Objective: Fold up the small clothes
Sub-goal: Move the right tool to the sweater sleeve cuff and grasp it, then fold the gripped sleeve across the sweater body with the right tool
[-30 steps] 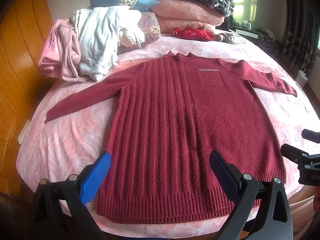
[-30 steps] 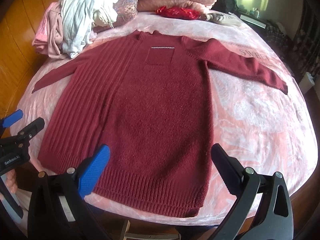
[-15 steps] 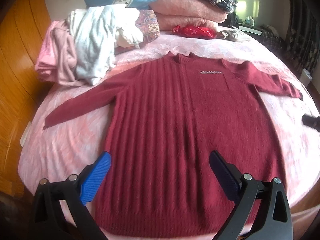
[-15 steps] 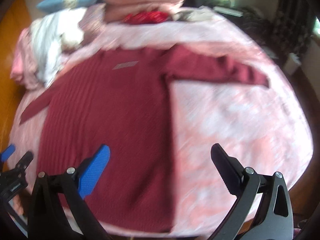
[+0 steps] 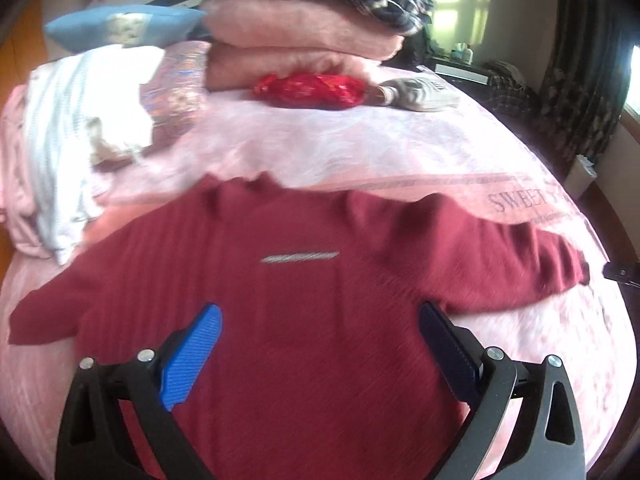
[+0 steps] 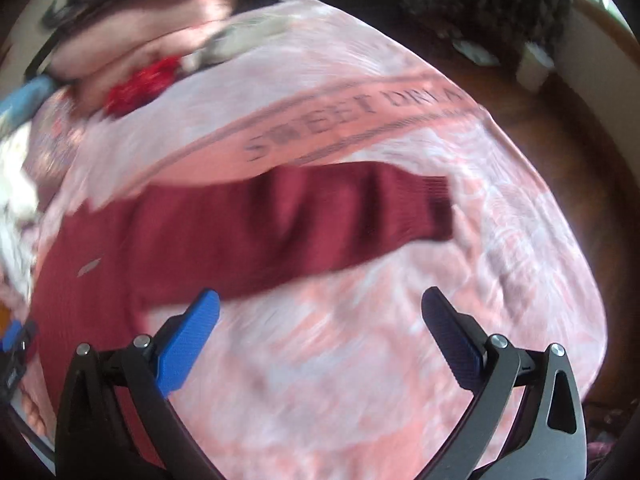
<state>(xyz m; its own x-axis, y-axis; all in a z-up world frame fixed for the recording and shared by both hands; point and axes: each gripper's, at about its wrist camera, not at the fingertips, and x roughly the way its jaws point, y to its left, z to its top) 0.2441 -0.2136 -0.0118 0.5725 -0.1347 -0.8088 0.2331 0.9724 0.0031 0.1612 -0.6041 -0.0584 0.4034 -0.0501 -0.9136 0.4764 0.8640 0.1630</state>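
A dark red knit sweater (image 5: 304, 304) lies flat, front up, on the pink bed, sleeves spread out. My left gripper (image 5: 320, 340) is open and empty above the sweater's chest, below a small silver stripe (image 5: 299, 257). My right gripper (image 6: 320, 320) is open and empty over bare sheet, just below the sweater's right sleeve (image 6: 304, 220), whose cuff (image 6: 438, 208) lies to the right. The sweater's hem is out of view. Both views are motion-blurred.
A pile of white and pink clothes (image 5: 68, 136) sits at the bed's back left. Folded pink blankets (image 5: 296, 36), a blue pillow (image 5: 120, 26) and a red shiny bag (image 5: 312, 86) lie at the head. The bed's right edge (image 6: 560, 208) drops to a wooden floor.
Both grippers moved forward up the sweater. The left went from the hem to the chest. The right swung right toward the right sleeve. Both stayed open.
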